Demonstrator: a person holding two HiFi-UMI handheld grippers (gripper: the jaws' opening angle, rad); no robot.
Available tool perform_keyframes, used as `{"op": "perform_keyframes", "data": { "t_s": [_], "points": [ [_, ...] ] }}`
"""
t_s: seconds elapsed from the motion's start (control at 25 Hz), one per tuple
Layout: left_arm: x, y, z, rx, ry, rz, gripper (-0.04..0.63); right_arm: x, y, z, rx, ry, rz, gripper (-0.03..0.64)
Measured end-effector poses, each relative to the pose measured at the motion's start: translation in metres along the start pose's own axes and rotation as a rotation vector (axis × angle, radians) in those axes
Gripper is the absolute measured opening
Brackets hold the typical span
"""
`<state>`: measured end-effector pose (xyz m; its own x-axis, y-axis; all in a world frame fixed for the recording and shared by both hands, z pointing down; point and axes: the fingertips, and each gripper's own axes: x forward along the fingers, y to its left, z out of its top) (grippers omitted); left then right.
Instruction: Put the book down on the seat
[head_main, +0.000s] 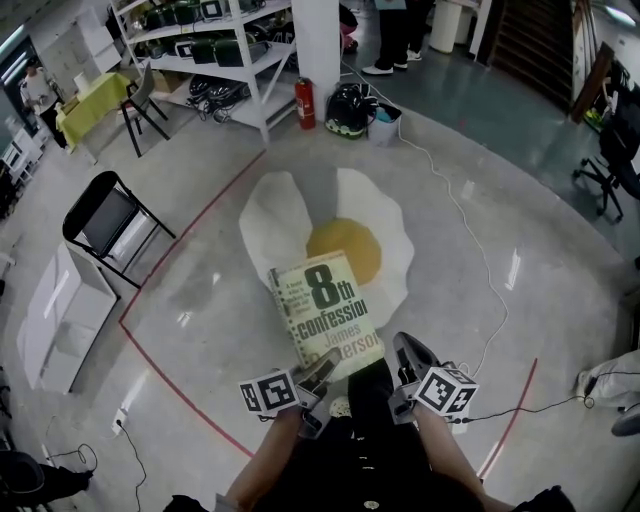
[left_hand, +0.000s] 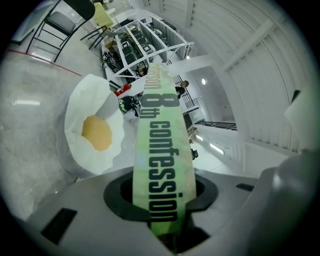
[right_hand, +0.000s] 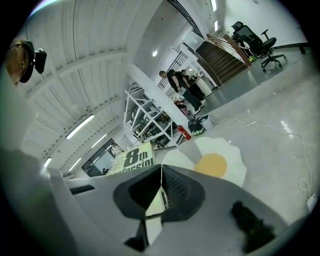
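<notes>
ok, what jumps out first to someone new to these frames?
The fried-egg seat on the floor ahead, white with a yellow yolk. Overlapping its near edge in the head view, the green book gripped by the left gripper; the right gripper sits shut beside it.

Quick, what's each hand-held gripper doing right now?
Left hand-held gripper: closed on the book.
Right hand-held gripper: closed, jaws together, nothing between them.

Book (head_main: 328, 308) with smooth paper cover, slight sheen, polished glossy concrete floor (head_main: 535, 215), matt cloth-like egg-shaped seat (head_main: 350, 245), folding chair (head_main: 105, 222) with black metal frame.
</notes>
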<state>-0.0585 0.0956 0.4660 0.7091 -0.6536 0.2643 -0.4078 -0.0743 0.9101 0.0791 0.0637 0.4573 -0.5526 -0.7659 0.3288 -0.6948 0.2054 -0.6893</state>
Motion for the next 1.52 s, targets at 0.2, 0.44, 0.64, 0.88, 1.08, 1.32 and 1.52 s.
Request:
{"op": "perform_keyframes", "data": {
  "t_s": [0.2,0.44,0.64,0.88,1.08,1.32,1.52],
  "points": [
    [0.039,0.002,0.03,-0.021,-0.007,0.013,0.161,0.033,-0.019,0.034,0.003,0.018,0.01,0.012],
    [0.095,0.003,0.068,-0.062,-0.016,0.024,0.161,0.077,-0.049,0.079,0.009,0.053,0.004,0.012],
    [0.141,0.014,0.092,-0.089,-0.009,0.049,0.161,0.116,-0.076,0.112,0.012,0.077,0.016,0.012],
    [0.186,0.03,0.115,-0.161,-0.009,0.079,0.161,0.153,-0.108,0.143,0.024,0.111,0.021,0.012],
    [0.222,0.046,0.122,-0.2,0.026,0.101,0.162,0.178,-0.138,0.157,0.047,0.145,0.025,0.012],
    [0.262,0.068,0.119,-0.231,0.072,0.143,0.163,0.207,-0.182,0.162,0.038,0.209,0.014,0.012],
    [0.285,0.097,0.126,-0.283,0.068,0.134,0.163,0.241,-0.206,0.153,0.048,0.239,0.007,0.012]
  ]
}}
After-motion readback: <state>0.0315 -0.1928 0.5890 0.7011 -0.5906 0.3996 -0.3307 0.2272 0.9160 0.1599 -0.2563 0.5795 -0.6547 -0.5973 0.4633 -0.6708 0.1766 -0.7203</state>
